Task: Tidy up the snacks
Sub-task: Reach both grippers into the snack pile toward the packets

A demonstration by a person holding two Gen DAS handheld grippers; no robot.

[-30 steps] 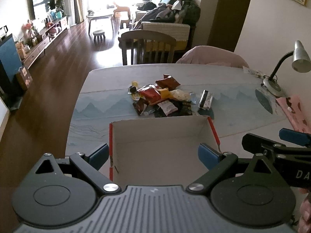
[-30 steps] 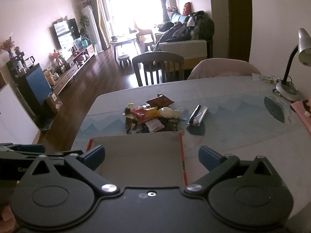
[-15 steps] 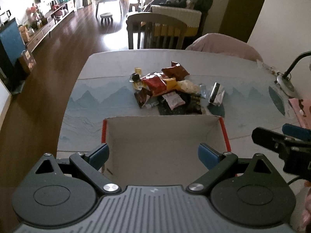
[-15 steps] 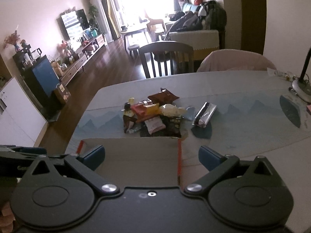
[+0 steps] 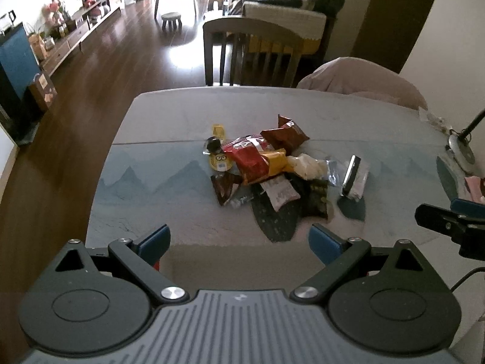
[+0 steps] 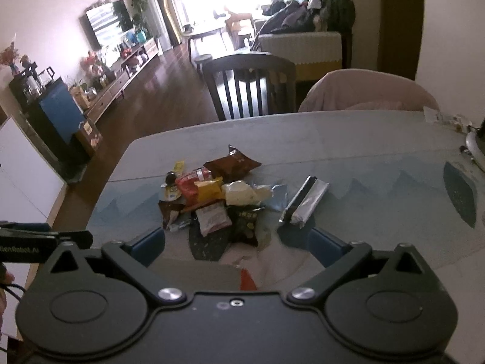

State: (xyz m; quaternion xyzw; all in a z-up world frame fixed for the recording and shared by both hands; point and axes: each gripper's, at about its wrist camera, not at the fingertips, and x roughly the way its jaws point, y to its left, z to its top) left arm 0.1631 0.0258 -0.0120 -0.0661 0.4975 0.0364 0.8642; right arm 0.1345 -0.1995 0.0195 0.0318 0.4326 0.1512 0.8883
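Note:
A heap of small snack packets lies in the middle of the table: red, brown, yellow, white and dark wrappers. A silver packet sits apart on its right. An open cardboard box with red edges is right below my left gripper, which is open and holds nothing. My right gripper is also open and holds nothing, above the box's corner, with the snack heap and the silver packet just ahead. Each gripper shows at the edge of the other's view.
A desk lamp base and a pink cloth are at the table's right side. A wooden chair and a pink-covered chair stand behind the far edge. The table's left edge drops to the wooden floor.
Both grippers have moved forward towards the snack heap, which now looks larger. The box has slid down in both views, mostly hidden under the gripper bodies. The jaws stay open.

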